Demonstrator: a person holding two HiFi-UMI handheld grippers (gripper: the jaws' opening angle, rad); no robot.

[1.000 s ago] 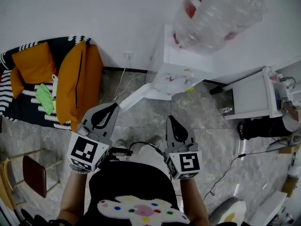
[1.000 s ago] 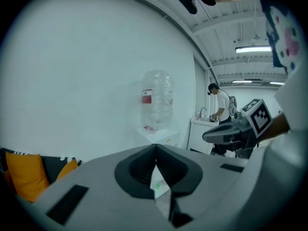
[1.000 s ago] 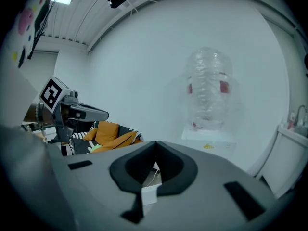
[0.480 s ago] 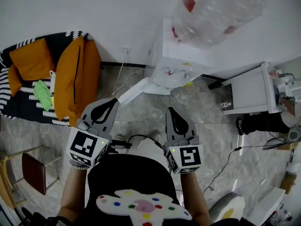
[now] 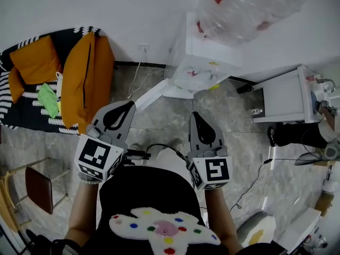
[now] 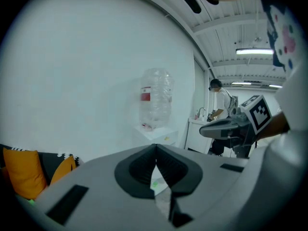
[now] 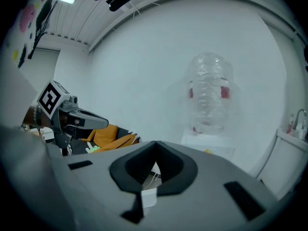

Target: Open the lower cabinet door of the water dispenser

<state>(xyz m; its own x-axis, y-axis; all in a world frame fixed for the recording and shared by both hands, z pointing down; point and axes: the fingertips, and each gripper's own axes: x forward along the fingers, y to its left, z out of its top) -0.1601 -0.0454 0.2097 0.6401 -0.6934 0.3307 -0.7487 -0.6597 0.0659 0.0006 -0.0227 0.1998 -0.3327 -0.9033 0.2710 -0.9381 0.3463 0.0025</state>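
- Left tongs (image 6: 155, 150): grey, jaws pressed together at the tips, nothing held between them.
- Water dispenser (image 6: 156, 134): white, standing against the white wall (image 6: 86, 71) beyond the tongs. A clear bottle (image 6: 155, 102) with a red label stands upright on top.
- Orange cushions (image 6: 21, 170): low at the left.
- Right tongs (image 6: 206, 130): at the right, marker cube (image 6: 258, 113) facing the camera.

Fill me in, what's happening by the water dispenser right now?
A person stands back from the white water dispenser with its clear plastic bottle, holding a grey two-jaw gripper in each hand. The left gripper and right gripper are both shut, empty, touching nothing. The dispenser's white lower door appears already swung open toward the left.
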